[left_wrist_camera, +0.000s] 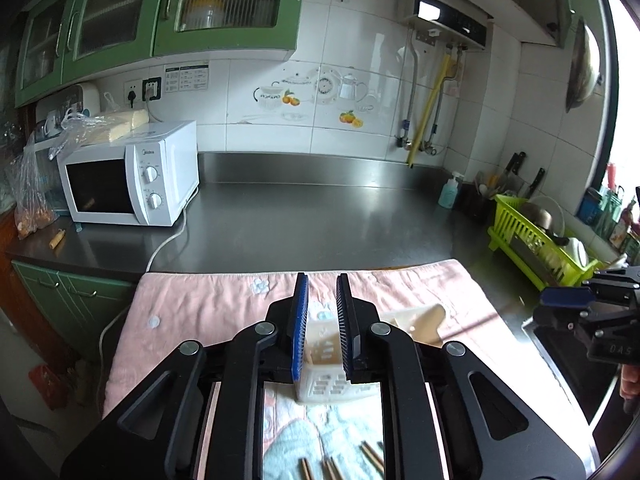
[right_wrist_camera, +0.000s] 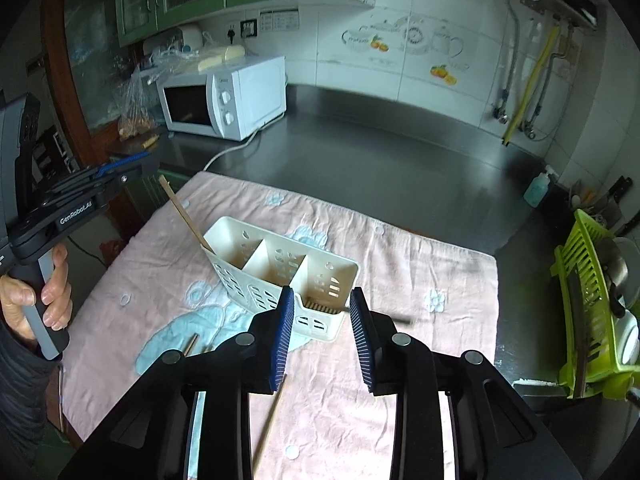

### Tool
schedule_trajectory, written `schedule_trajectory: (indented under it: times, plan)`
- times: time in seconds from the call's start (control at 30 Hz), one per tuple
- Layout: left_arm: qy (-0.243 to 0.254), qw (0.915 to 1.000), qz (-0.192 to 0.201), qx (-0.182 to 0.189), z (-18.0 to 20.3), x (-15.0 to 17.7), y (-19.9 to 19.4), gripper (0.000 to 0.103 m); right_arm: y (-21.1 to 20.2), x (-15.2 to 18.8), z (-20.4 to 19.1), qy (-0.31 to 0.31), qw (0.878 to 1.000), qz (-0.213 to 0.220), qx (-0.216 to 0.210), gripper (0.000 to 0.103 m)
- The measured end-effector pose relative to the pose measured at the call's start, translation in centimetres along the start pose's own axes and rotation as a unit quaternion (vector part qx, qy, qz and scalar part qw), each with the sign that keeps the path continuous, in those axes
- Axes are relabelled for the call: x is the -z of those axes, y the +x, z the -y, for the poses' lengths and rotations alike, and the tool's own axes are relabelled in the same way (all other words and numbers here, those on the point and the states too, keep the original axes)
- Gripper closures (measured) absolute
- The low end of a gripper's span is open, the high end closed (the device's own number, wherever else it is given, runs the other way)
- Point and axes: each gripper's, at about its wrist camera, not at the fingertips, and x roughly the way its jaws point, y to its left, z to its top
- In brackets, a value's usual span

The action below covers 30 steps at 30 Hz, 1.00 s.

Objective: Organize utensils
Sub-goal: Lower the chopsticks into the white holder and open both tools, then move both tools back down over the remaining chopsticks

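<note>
A cream utensil holder with three compartments stands on the pink cloth. One chopstick leans out of its left compartment. My right gripper hangs open just above the holder's right end, with nothing between its pads. A dark blurred stick pokes out beside the right finger. Loose chopsticks lie on the cloth below. My left gripper stands narrowly open and empty, the holder showing through the gap and more chopsticks beneath. In the right wrist view the left gripper sits near the leaning chopstick's top.
A white microwave with its cord stands at the back left of the steel counter. A green dish rack with bowls lines the right side, a soap bottle and knives behind it. A hand holds the left gripper's handle.
</note>
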Motion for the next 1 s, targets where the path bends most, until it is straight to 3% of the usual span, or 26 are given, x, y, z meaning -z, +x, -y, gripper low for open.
schedule_trajectory:
  times: [0.2, 0.47, 0.57, 0.83, 1.0]
  plan:
    - [0.016, 0.9998, -0.005, -0.004, 0.3, 4.5, -4.2, 0.088, -2.3, 6.0, -2.4, -0.003, 1.000, 0.028, -0.002, 0.074]
    - [0.023, 0.9988, -0.042, 0.002, 0.3, 13.6, -7.7, 0.088, -2.4, 15.3, -6.2, 0.002, 0.999, 0.039, 0.002, 0.074]
    - [0.022, 0.9981, -0.057, -0.012, 0.2, 16.9, -8.2, 0.088, -1.8, 18.2, -7.1, 0.016, 0.999, 0.037, 0.001, 0.074]
    - [-0.016, 0.9912, -0.131, -0.004, -0.1, 26.3, -8.1, 0.088, -0.4, 24.2, -9.2, 0.044, 0.998, 0.035, 0.022, 0.074]
    - [-0.024, 0.9858, -0.166, 0.002, 0.3, 30.0, -7.1, 0.088, 0.8, 26.8, -8.7, 0.078, 0.997, 0.021, 0.016, 0.074]
